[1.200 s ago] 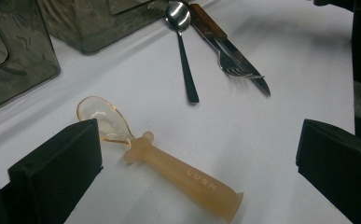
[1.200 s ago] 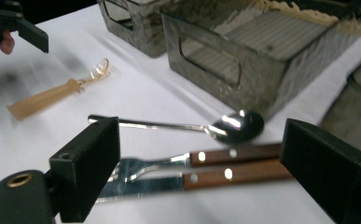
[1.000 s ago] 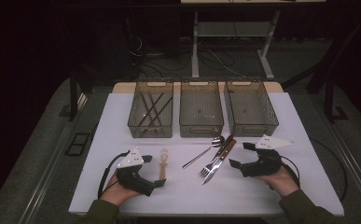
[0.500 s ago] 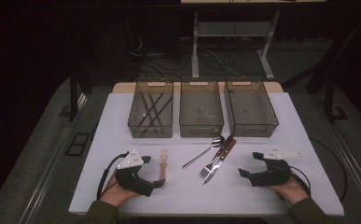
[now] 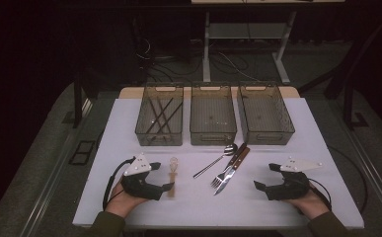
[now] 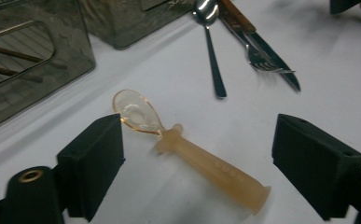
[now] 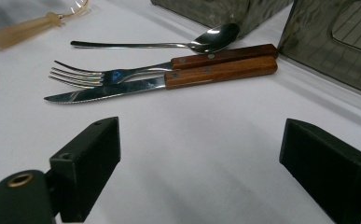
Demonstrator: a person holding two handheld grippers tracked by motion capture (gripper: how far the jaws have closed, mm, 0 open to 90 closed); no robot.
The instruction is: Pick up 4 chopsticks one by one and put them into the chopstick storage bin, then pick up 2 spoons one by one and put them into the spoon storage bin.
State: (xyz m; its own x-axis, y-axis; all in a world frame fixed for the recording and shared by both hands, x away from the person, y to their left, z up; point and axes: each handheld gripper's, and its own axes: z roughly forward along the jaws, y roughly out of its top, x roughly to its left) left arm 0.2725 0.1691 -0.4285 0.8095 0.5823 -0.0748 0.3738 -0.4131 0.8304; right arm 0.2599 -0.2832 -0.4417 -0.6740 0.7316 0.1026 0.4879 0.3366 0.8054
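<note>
Since the earlier frames, the right gripper (image 5: pixel 266 177) has pulled back from beside the cutlery toward the near edge of the table (image 5: pixel 322 148), ending at about four o'clock from the fork; the left gripper (image 5: pixel 165 177) has hardly shifted. Both sets of jaws are spread wide and hold nothing.

Nearest the person, the left gripper sits low on the table with the amber plastic spoon (image 6: pixel 187 151) lying between its parted jaws in the left gripper view, bowl pointing away toward eleven o'clock, handle end nearest the camera. Neither jaw touches it yet. That suggests the plastic spoon is the next thing to be picked up, while the right hand has made room and waits.

Farther out, at one o'clock from the plastic spoon, lie a metal spoon (image 5: pixel 215 160), a fork (image 7: pixel 117 74) and a knife (image 7: pixel 169 81) with wooden handles, fork and knife side by side and touching.

Beyond them stand three grey bins in a row: the left bin (image 5: pixel 144 131) holds dark chopsticks, the middle bin (image 5: pixel 213 136) and right bin (image 5: pixel 267 136) look empty.
</note>
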